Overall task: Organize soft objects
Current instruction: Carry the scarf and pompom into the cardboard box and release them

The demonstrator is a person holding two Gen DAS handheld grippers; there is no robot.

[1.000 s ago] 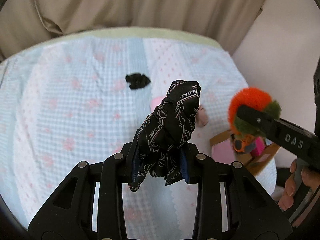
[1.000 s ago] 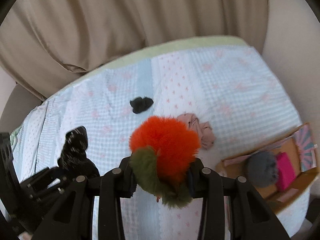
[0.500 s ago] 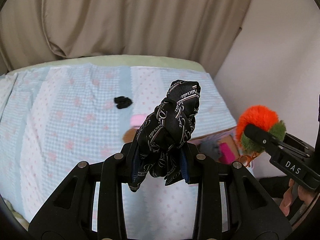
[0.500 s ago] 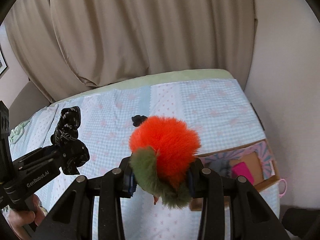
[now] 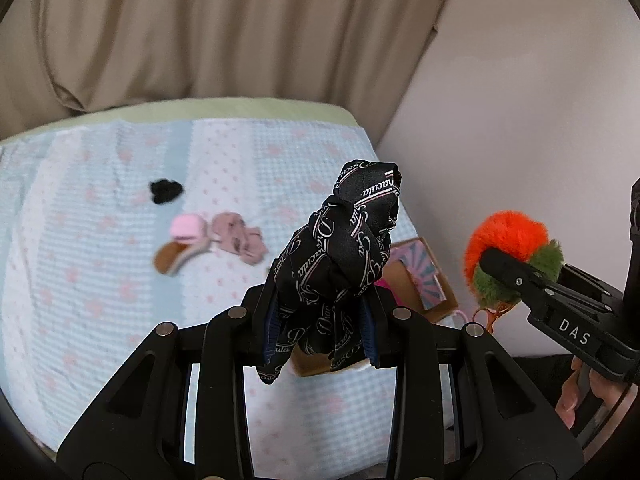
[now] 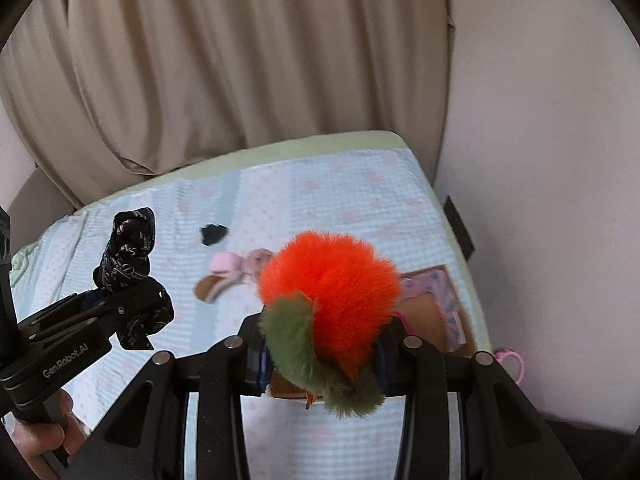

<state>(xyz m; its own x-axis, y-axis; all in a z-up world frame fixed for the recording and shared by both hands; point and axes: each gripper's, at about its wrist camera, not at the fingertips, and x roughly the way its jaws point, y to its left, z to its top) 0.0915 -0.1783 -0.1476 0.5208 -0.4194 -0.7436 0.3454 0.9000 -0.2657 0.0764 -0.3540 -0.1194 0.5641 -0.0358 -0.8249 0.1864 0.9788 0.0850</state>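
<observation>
Black scarf (image 5: 344, 256) — knotted, script-printed.

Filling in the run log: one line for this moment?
left: shut on scarf | right: shut on pompom | both above bed | box: nearby

A home bedroom: a bed (image 5: 100, 280) under a pale blue blanket with pink checks fills the near view, beige curtains (image 5: 224, 28) hang at its far side, and a plain wall (image 5: 532, 120) stands right.
</observation>
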